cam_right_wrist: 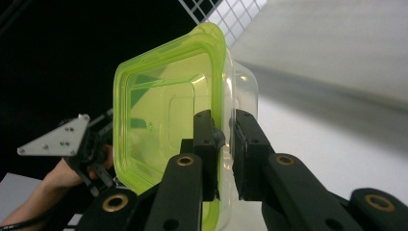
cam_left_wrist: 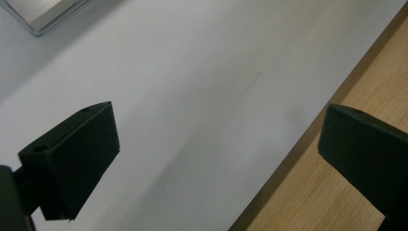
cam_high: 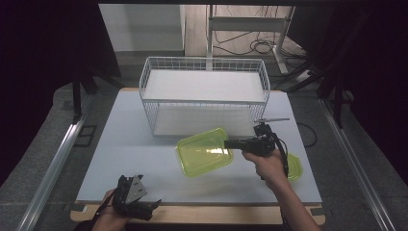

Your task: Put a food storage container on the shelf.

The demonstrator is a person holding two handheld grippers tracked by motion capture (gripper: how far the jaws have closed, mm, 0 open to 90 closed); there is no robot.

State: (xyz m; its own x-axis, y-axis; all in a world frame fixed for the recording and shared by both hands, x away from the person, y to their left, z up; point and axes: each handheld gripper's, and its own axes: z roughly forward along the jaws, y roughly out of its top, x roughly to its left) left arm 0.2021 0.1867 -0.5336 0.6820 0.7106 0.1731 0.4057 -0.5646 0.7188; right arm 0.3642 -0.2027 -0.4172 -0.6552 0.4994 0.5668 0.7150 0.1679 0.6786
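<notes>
At the near edge of the table [cam_high: 144, 144], the left gripper [cam_high: 137, 202] rests with its jaws wide and nothing between them. Farther in, on the right side, the right gripper [cam_high: 230, 143] holds the green box [cam_high: 204, 151] by its right rim, jaws narrow and pressed on the wall. The box hangs to the left of this hand, tilted, its long side running left to right. Just behind it stands the wire basket [cam_high: 204, 65], its lower shelf open toward the box. A green lid [cam_high: 294, 168] lies beside the right wrist, and free table remains on the left
</notes>
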